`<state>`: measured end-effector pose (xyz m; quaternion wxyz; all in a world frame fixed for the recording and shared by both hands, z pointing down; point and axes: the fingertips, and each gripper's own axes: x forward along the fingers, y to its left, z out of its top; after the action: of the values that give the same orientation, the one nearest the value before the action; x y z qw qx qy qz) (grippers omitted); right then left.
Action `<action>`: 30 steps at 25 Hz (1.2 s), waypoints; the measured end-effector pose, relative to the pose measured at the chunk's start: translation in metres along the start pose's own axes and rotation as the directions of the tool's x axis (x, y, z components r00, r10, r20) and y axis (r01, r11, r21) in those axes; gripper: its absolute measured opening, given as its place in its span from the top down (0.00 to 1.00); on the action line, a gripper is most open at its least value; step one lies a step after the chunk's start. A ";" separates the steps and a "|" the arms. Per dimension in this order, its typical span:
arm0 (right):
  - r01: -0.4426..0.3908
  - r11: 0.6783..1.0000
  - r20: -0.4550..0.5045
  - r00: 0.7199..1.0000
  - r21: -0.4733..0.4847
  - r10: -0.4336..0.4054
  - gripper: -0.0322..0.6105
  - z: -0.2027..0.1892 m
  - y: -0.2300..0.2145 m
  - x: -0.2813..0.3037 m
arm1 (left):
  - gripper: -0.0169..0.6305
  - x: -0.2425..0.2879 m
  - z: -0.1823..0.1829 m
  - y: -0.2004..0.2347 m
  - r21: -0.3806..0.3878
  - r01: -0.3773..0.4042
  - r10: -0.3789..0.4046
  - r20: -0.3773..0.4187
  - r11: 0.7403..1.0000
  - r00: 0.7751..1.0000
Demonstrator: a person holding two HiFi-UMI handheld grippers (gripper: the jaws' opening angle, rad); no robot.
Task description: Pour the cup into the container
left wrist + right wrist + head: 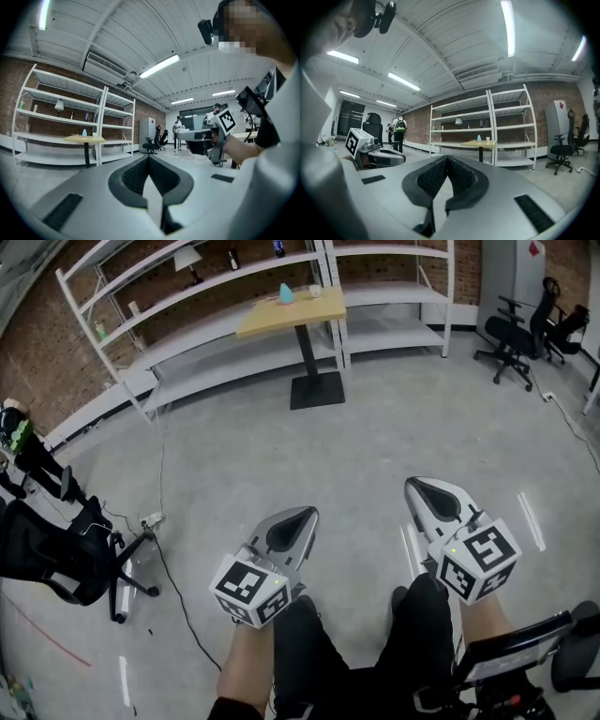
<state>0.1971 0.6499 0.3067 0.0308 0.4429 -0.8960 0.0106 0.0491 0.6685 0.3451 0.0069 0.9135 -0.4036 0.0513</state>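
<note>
Wooden tabletop (291, 315), bearing the small cup (315, 291) and what looks like the teal container (286, 294), stands well apart. Left tool (298, 526) and right tool (429, 493) are both closed and empty. Nothing is begun; I'd say walking over comes next.

Left gripper (307, 513): grey shell, black ribbed pads
Right gripper (415, 486): the same
Marker cubes (251, 589): black-and-white squares (greenish corner glow)
Trousers (417, 643): black
</note>
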 end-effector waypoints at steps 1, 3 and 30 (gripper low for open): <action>-0.002 1.000 0.003 1.000 0.001 0.002 0.95 0.001 -0.002 0.007 | 0.98 0.003 -0.001 0.006 0.003 0.003 -0.003 0.000 1.000 1.000; -0.009 1.000 0.005 1.000 0.001 0.009 0.95 0.004 -0.007 0.023 | 0.98 0.009 -0.002 0.021 -0.008 -0.002 0.002 -0.005 1.000 1.000; -0.046 0.998 0.075 0.996 0.033 0.044 0.95 0.035 -0.179 0.275 | 0.98 0.221 0.035 0.244 0.014 -0.012 0.013 -0.030 1.000 0.999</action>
<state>0.1713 0.3215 0.2877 -0.0106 0.4232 -0.9059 0.0105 0.0205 0.3393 0.3257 0.0063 0.9101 -0.4088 0.0679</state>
